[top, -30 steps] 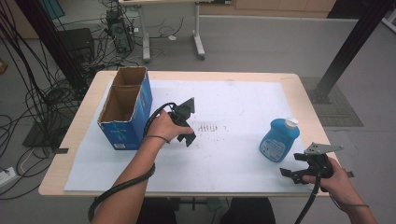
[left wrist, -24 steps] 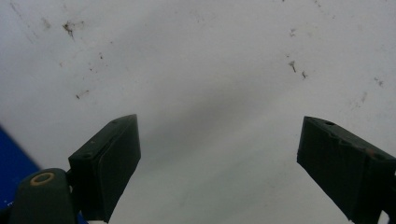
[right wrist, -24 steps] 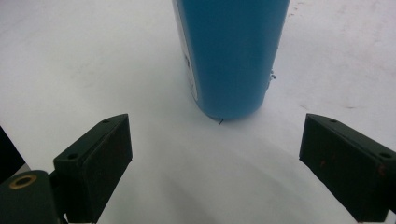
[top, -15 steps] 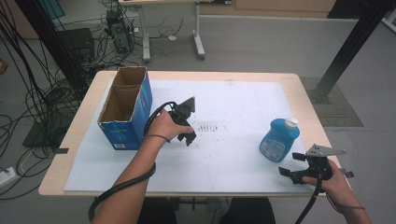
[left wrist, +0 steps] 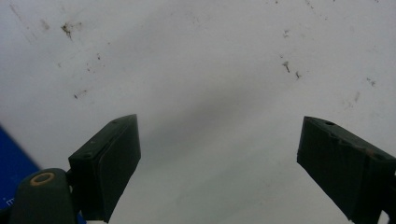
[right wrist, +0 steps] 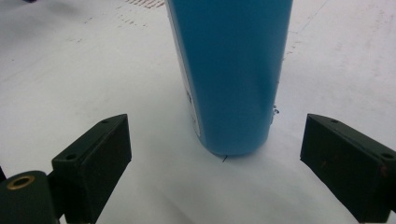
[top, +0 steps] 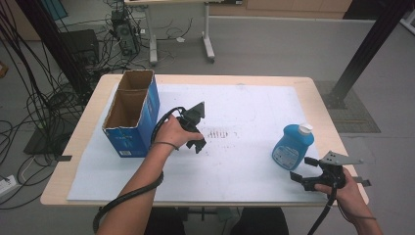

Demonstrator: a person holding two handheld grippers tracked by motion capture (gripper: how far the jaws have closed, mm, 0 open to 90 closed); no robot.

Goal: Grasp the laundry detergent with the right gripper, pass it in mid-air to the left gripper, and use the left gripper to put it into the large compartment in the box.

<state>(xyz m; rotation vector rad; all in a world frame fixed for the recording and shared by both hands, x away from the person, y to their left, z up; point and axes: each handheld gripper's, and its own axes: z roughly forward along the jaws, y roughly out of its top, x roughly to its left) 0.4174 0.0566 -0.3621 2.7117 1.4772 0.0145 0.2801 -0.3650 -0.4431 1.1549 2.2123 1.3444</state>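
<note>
The tabletop (top: 88, 122) is a pale wooden slab, most of it covered by a white sheet (top: 244, 112) with a patch of dark smudges near its middle. Toward the left edge stands a blue cardboard box (top: 142, 122), open at the top, its long axis running from the near side toward the far side of the tabletop. Close to the right edge, nearer the front than the back, stands the blue bottle (top: 292, 146), upright, its long axis vertical and its white cap pointing up; a label shows on the side facing the front edge. In the right gripper view its blue body (right wrist: 231, 70) rises straight up from the sheet, just ahead of the fingers and between their lines, touching neither. The left gripper (top: 198, 142) is held over the sheet just right of the box, pointing down at the paper, its fingers (left wrist: 109, 158) spread with bare sheet between them. The right gripper (top: 299, 177) sits by the front right corner, just in front of the bottle, aimed at it, its fingers (right wrist: 95, 158) spread wide.
</note>
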